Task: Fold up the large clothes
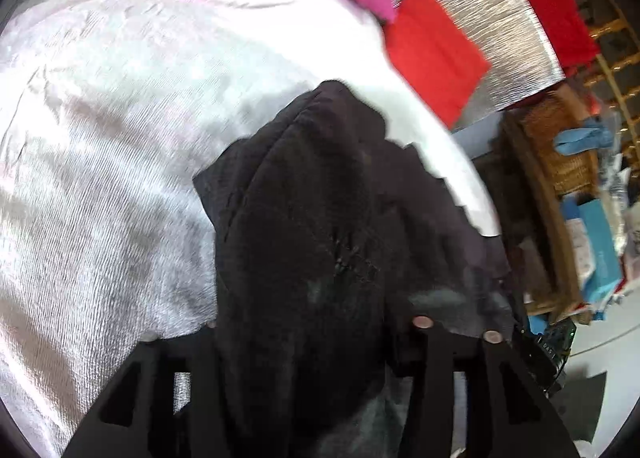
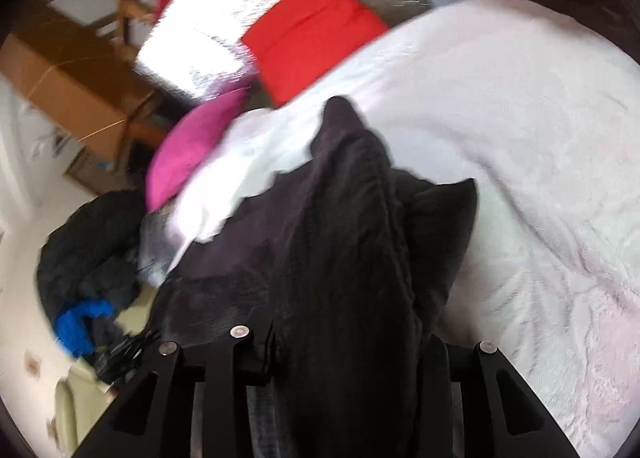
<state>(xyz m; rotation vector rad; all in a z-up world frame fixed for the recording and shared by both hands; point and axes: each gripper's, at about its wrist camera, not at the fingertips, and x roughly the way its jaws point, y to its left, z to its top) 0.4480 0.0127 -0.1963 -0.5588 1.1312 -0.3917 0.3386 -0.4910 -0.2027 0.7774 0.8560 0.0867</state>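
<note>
I can't see either tool's fingertips under the dark garment (image 1: 304, 218), both views motion-blurred, red cushion (image 1: 432, 54) smeared

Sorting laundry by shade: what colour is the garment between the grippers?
Black, or very dark charcoal. The garment shows best in the right wrist view.
</note>
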